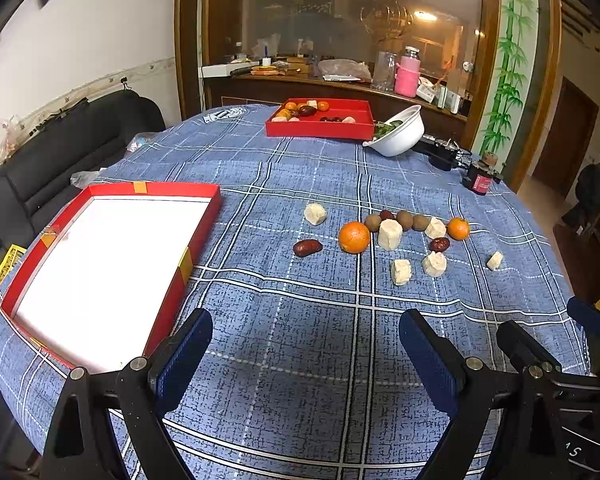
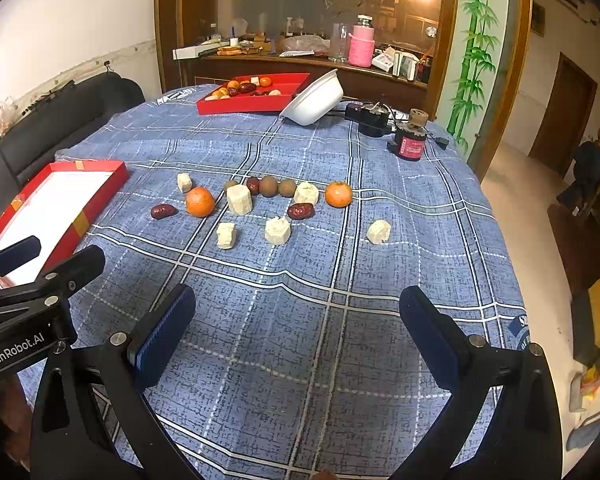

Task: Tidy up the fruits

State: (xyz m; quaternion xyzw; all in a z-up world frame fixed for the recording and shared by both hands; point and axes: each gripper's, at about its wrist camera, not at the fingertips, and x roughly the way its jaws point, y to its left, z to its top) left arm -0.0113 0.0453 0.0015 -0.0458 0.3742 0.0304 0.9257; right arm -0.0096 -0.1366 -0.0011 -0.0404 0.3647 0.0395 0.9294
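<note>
Left wrist: left gripper (image 1: 306, 344) tilted downward, spread.

White lettering "GenRobot.AI" stands on the black body of the left gripper (image 2: 28, 256), seen from the right wrist

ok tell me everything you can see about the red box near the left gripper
The near red box is a shallow rectangular tray that looks like cardboard, with red walls and a plain white floor. It holds nothing. Orange-yellow tape patches sit on its far wall, its right wall and its left wall. It lies flat on the blue plaid tablecloth at the table's left side, its left part near the cloth's edge. The fruits lie apart from it to the right. The open left gripper hovers near its near corner; I cannot tell that it touches.
</note>
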